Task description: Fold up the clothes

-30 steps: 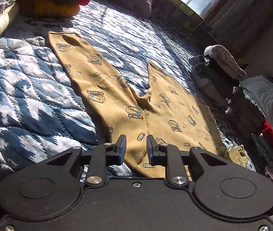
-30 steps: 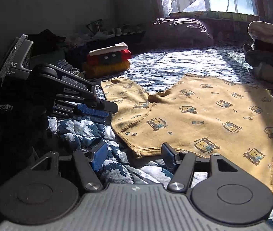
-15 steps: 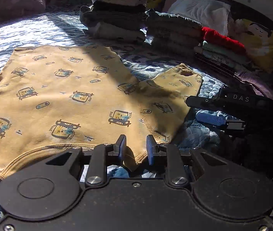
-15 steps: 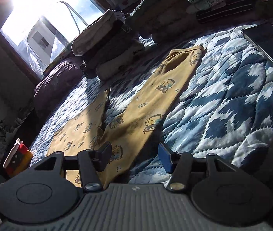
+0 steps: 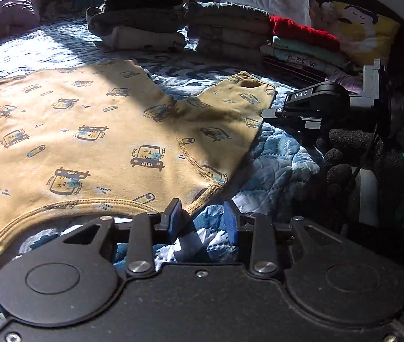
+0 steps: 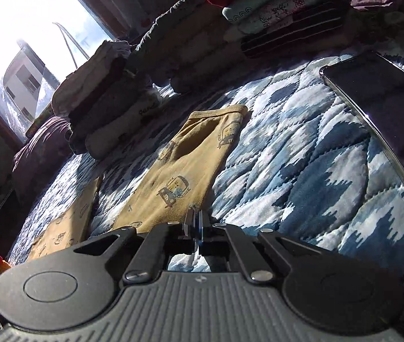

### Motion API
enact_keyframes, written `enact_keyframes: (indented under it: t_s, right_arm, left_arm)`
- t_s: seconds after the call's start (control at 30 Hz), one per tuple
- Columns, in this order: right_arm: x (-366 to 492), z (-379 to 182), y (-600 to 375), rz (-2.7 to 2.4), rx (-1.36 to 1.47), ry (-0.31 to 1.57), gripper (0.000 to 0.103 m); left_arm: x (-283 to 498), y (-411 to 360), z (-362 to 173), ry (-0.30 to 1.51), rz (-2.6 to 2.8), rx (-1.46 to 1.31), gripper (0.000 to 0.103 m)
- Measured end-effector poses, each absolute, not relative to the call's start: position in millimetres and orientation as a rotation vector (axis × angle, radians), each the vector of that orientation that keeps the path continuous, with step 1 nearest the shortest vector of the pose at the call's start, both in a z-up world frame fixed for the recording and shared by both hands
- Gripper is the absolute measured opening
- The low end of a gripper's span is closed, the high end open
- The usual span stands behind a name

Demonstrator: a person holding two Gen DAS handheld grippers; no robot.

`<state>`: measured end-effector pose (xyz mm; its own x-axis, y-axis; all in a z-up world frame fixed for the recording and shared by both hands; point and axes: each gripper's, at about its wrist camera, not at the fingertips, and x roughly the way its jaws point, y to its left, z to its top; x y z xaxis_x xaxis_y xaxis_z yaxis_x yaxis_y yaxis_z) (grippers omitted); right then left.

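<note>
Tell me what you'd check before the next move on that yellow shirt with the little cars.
1. Yellow car-print shirt spread flat on the blue-and-white quilt: ok.
2. Right gripper closed: ok, its fingers meet at the edge of the shirt's sleeve.
3. Sleeve cloth actually pinched between them: cannot tell.
4. Left gripper holding cloth: not ok, it is open beside the shirt's near corner and only quilt shows between its fingers.
5. Dark phone in a clear case apart from the sleeve: ok.
</note>
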<state>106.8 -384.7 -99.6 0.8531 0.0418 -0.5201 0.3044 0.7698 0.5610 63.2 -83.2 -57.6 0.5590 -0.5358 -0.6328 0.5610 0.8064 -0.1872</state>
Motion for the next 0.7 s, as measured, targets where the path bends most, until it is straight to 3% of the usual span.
enact_keyframes:
  t_s: [0.03, 0.13, 0.17, 0.27, 0.4, 0.6, 0.7]
  right_arm:
    - [107, -99, -383, -0.153, 0.676, 0.541, 0.002]
    - [97, -96, -381, -0.121, 0.731, 0.529, 0.021]
    - [91, -95, -379, -0.103, 0.752, 0.528, 0.029]
    - [75, -92, -369, -0.036, 0.786, 0.559, 0.040]
    - [61, -97, -352, 0.054, 0.858, 0.608, 0.042]
    - [54, -89, -313, 0.114, 0.689, 0.654, 0.042]
    - [52, -86, -304, 0.146, 0.639, 0.661, 0.049]
  left_arm:
    - [60, -82, -57, 0.726, -0.655, 0.055, 0.031]
    - [54, -79, -55, 0.715, -0.678, 0.066, 0.035]
    - [52, -76, -55, 0.723, -0.683, 0.053, 0.041]
    - [44, -69, -60, 0.760, -0.685, 0.022, 0.053]
    - [23, -65, -67, 0.728, -0.676, 0.054, 0.062]
    - [19, -34, -69, 0.754, -0.620, -0.117, 0.063]
    - [25, -11, -60, 0.717, -0.526, -0.188, 0.063]
